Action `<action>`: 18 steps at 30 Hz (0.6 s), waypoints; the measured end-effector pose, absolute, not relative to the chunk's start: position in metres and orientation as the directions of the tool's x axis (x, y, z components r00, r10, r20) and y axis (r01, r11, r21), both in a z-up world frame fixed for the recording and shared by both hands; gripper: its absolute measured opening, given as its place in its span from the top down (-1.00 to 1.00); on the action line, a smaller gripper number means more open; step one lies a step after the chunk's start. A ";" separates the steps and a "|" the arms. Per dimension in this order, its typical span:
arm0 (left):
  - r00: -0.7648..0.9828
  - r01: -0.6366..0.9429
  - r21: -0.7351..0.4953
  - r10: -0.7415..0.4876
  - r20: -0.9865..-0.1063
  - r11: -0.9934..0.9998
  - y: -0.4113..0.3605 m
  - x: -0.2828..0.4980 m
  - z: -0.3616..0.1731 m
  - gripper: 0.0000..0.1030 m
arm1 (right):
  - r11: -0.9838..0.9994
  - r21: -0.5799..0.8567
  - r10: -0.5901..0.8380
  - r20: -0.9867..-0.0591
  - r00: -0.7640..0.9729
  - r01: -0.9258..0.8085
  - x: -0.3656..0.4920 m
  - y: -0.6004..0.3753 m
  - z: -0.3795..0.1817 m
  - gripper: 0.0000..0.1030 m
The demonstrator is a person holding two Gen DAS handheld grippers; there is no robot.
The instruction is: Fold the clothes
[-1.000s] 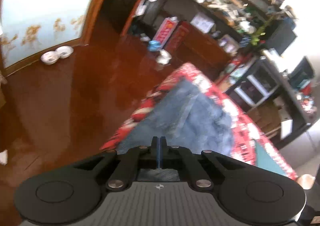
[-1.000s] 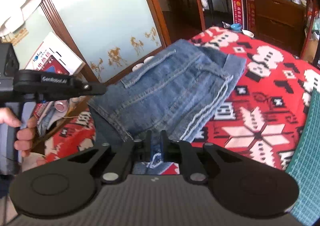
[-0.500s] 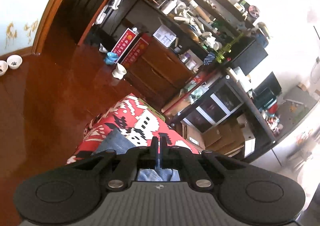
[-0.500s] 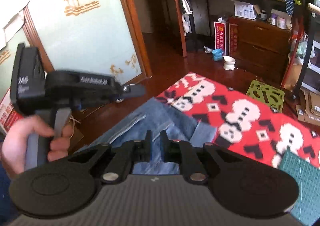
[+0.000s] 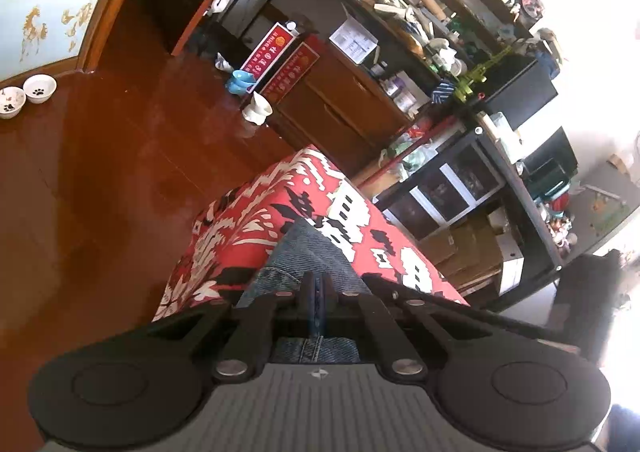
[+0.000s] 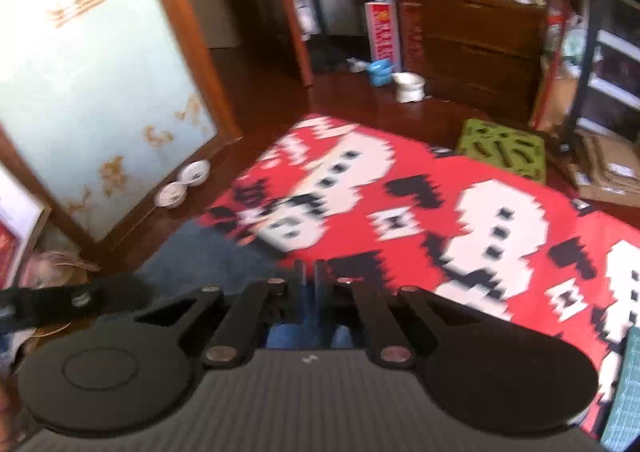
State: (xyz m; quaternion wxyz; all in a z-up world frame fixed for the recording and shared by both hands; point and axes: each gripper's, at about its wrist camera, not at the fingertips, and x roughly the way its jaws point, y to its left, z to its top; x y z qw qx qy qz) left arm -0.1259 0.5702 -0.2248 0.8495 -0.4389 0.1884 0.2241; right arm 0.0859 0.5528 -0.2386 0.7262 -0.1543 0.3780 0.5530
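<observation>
Blue denim jeans [image 5: 308, 252] hang lifted over the red patterned table cover [image 5: 352, 208]. My left gripper [image 5: 318, 284] is shut on an edge of the denim, and more of it shows under the fingers. In the right wrist view my right gripper [image 6: 308, 272] is also shut on blue denim, seen between and below its fingers. A blurred dark-blue part of the jeans [image 6: 200, 256] droops to the left over the cover's edge [image 6: 400, 188]. The other gripper's black body [image 6: 60, 300] shows at the lower left.
Brown wooden floor [image 5: 100, 172] lies beyond the table. Two pet bowls [image 6: 182, 184] stand by the pale sliding door. A wooden cabinet [image 6: 480, 48], cluttered shelves [image 5: 440, 32], a green stool [image 6: 504, 148] and a white and a blue bowl [image 6: 394, 80] stand at the back.
Both grippers have risen and pulled toward the near edge with the denim. The jeans, spread flat on the cover a second ago, now hang from both grippers.
</observation>
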 end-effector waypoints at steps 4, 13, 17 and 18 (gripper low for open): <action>0.842 -0.530 -0.696 0.204 -0.499 0.485 0.575 -0.127 -0.232 0.99 | 0.411 0.218 0.691 -0.708 0.146 -0.885 0.097 0.550 -0.231 0.92; 0.845 -0.527 -0.706 0.208 -0.492 0.472 0.573 -0.124 -0.233 0.99 | 0.311 0.196 0.688 -0.721 0.078 -0.930 0.078 0.517 -0.223 1.00; 0.844 -0.528 -0.697 0.213 -0.492 0.485 0.570 -0.126 -0.233 0.99 | 0.311 0.165 0.683 -0.724 0.100 -0.936 0.077 0.528 -0.229 1.00; 0.847 -0.525 -0.702 0.211 -0.488 0.481 0.571 -0.127 -0.234 0.99 | 0.325 0.150 0.677 -0.726 0.119 -0.934 0.076 0.533 -0.228 1.00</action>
